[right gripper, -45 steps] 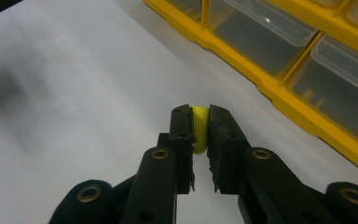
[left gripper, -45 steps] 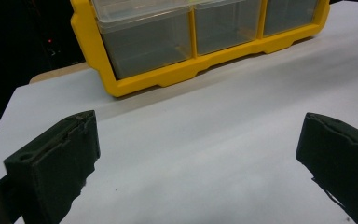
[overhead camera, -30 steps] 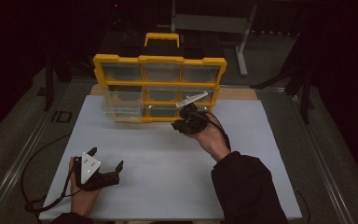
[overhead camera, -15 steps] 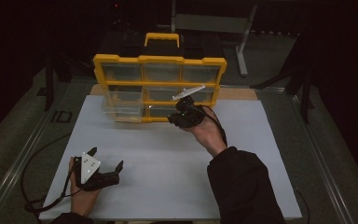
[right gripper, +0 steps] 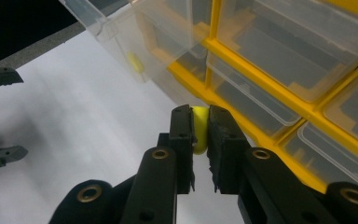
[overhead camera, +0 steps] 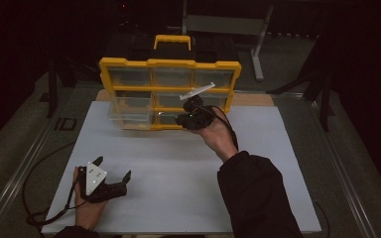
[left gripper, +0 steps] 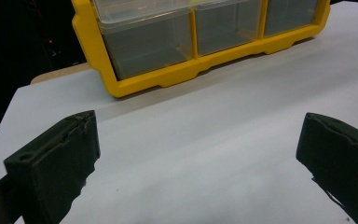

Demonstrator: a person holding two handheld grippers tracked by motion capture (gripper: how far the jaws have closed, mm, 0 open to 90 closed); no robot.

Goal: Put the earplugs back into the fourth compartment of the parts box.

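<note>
The left gripper is rested low on the white bench, well apart from the work, its fingers spread wide with nothing between them. Ahead of it a wide stretch of bare bench is left open up to the yellow organizer.

At the organizer's lower left a clear drawer is seen pulled out, with a second yellow piece lying in it.

The right gripper is held up in front of the organizer, its fingers clamped on a small yellow part. The part is judged light and hard, probably smooth plastic, so it may slip or pop out if squeezed off-centre; it is best held across its flat faces, as it is now.

Little room is left on the right: the yellow frame and the closed drawers stand just behind the fingers. The drawer's thin clear rim is judged easy to knock, so the part would best be brought over it from above.
</note>
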